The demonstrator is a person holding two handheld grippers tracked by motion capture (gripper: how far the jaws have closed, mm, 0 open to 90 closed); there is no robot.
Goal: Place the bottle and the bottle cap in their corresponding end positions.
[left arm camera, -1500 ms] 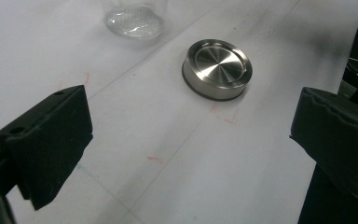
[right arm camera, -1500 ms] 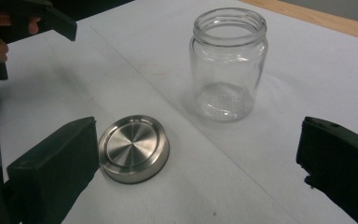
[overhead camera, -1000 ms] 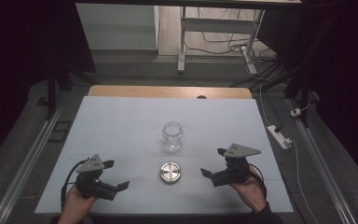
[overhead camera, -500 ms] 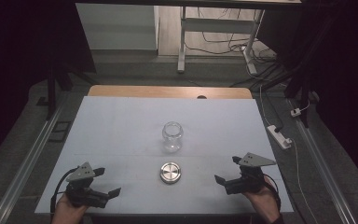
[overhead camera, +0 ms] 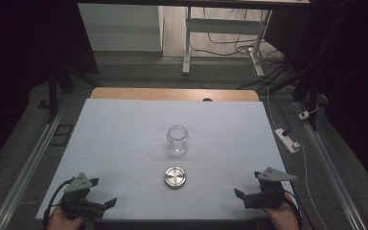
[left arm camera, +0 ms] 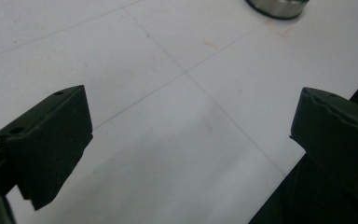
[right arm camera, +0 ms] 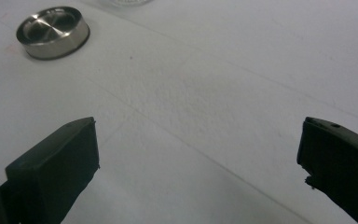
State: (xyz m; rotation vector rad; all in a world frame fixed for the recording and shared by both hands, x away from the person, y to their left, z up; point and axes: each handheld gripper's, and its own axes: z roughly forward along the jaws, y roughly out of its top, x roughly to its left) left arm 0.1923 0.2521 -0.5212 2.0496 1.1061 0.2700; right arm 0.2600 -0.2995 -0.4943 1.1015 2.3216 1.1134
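Both my grippers sit low at the near edge of the desk (overhead camera: 124,124), one per corner. Left gripper (overhead camera: 106,203) at near-left, jaws spread wide, nothing between them; in the left gripper view just bare white desk surface between the two black jaws, with the desk edge running under the right-hand jaw. Right gripper (overhead camera: 241,195) at near-right, jaws also wide apart and empty; right gripper view shows plain desk between them. Metal lid (overhead camera: 176,176) lies flat on the desk at centre, roughly midway between the two grippers and well apart from both. It is round, brushed steel, rim up as far as I can tell. It shows at the top edge of the left gripper view (left arm camera: 278,7) and upper left of the right gripper view (right arm camera: 53,31). Glass jar (overhead camera: 177,140) stands upright and open-mouthed just behind the lid, near it but not touching. Jar looks empty and clear. My hands are at the bottom of the high view, left hand (overhead camera: 63,221), right hand (overhead camera: 281,216), each wrapped round its gripper body.
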